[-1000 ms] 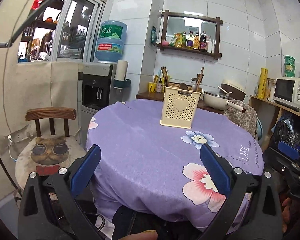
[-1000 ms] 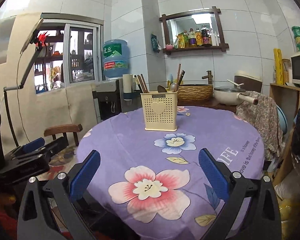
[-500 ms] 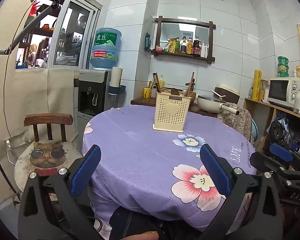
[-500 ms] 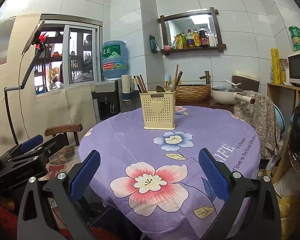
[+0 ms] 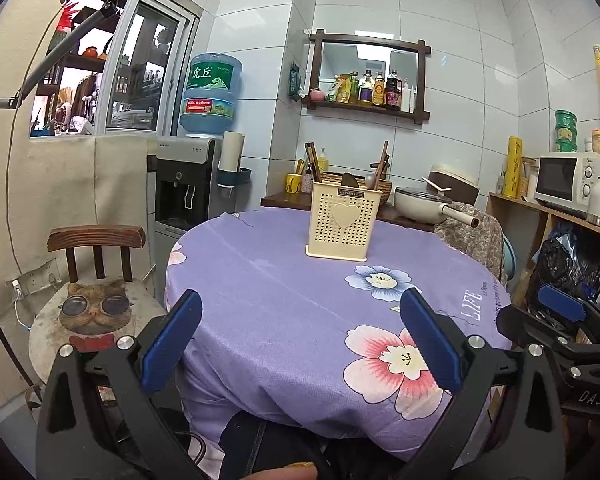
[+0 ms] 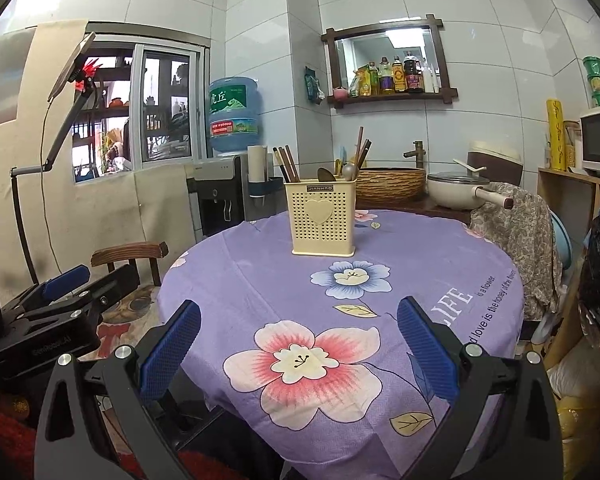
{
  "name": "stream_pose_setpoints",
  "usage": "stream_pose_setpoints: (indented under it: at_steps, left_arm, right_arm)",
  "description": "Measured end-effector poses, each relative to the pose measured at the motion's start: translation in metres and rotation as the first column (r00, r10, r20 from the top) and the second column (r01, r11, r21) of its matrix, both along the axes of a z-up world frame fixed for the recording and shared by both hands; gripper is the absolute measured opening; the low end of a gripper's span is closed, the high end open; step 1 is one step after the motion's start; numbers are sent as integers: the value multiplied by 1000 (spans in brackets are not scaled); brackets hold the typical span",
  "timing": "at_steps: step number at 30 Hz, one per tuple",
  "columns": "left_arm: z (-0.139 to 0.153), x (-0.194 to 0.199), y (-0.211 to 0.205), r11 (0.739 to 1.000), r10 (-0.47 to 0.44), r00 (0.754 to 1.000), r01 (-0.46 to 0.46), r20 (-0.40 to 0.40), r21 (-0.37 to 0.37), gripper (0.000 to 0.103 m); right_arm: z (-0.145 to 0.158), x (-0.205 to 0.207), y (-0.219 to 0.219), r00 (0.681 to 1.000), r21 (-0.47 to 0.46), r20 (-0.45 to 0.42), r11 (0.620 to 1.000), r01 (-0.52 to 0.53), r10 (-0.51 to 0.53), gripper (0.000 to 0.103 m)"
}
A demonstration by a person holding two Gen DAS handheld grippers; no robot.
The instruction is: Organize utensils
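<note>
A cream perforated utensil holder (image 5: pixel 342 220) with a heart on its front stands upright on the far side of the round purple flowered table (image 5: pixel 284 304); it also shows in the right wrist view (image 6: pixel 321 218). Chopsticks (image 6: pixel 286 164), spoons (image 6: pixel 350 170) and other utensils stick out of its top. My left gripper (image 5: pixel 300 338) is open and empty, hanging off the table's near edge. My right gripper (image 6: pixel 298 344) is open and empty over the table's near edge. Each gripper shows in the other's view, the right one (image 5: pixel 560 320) and the left one (image 6: pixel 60 300).
A wooden chair with a cat cushion (image 5: pixel 94 308) stands left of the table. A water dispenser (image 5: pixel 188 184) is behind it. A counter with a basket (image 6: pixel 390 184) and a pan (image 6: pixel 460 194) lies beyond the table. A cloth-draped chair (image 6: pixel 516 236) and shelf with a microwave (image 5: pixel 568 178) stand to the right.
Both grippers have drawn back and down from the table, so the utensil holder looks farther away. Both stay open and empty.
</note>
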State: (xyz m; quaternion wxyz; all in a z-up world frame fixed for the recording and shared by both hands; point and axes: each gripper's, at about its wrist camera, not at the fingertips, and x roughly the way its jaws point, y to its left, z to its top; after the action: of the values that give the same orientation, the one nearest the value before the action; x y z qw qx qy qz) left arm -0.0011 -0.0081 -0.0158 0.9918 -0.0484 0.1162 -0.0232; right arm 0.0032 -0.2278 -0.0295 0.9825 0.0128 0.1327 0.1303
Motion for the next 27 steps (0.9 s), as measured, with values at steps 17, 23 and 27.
stream_pose_setpoints:
  at_steps: [17,23,27]
  left_arm:
    - [-3,3,-2,1000,-12,1000,12,-14,-9,97]
    - [-4,4,-1,1000,-11,1000,10,-15,-10,97]
    - [-4,4,-1,1000,-5,1000,5,-17,-9,97]
  right_arm:
    - [-1,1,-1,1000,-8,-4,1000,-1,1,97]
    - [-2,1,-1,1000,-8,-6,1000,-2,2,97]
    - [-3,2,-2,1000,-8,-10,1000,1,-1,97]
